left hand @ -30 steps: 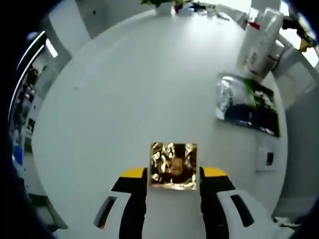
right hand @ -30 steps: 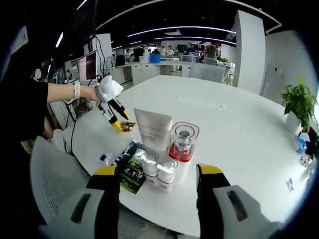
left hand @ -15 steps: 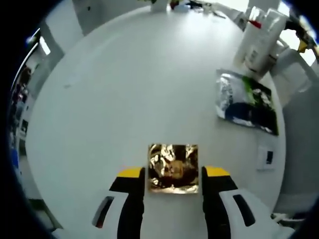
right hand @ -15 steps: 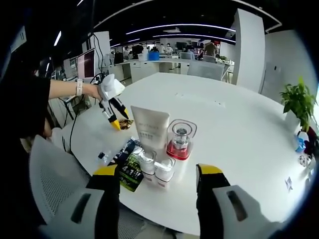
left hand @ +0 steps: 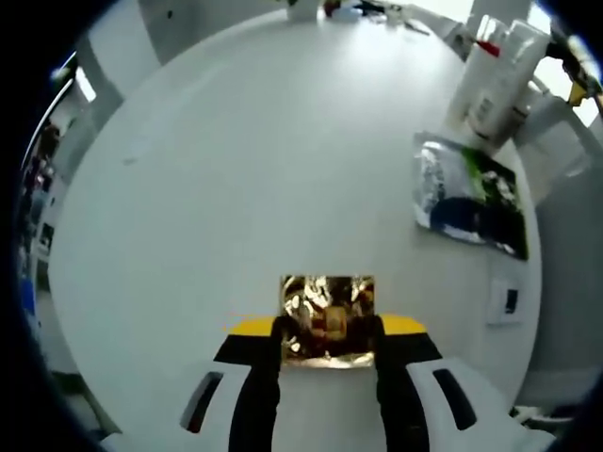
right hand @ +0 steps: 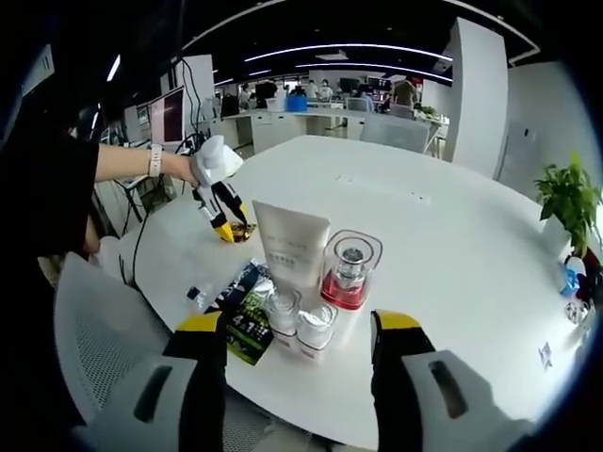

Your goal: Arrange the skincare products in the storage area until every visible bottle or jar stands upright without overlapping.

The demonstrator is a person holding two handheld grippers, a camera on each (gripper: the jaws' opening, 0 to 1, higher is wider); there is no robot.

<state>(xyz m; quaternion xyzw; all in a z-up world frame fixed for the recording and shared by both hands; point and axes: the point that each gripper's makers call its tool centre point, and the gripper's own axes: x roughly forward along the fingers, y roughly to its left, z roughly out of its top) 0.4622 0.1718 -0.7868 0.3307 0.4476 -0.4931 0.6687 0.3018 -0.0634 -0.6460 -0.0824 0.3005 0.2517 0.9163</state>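
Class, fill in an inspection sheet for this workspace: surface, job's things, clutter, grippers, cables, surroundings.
Surface: round white table.
Job's things: white tube upright; clear bottle with red base upright; two small jars side by side in front; gold foil sachet lying flat.
Clutter: dark printed packet flat on the table; small card near the edge.
Grippers: left gripper closed against the sachet's sides; right gripper open, holding nothing.
Cables: dangling beside a monitor.
Surroundings: open office, potted plant, mesh chair.
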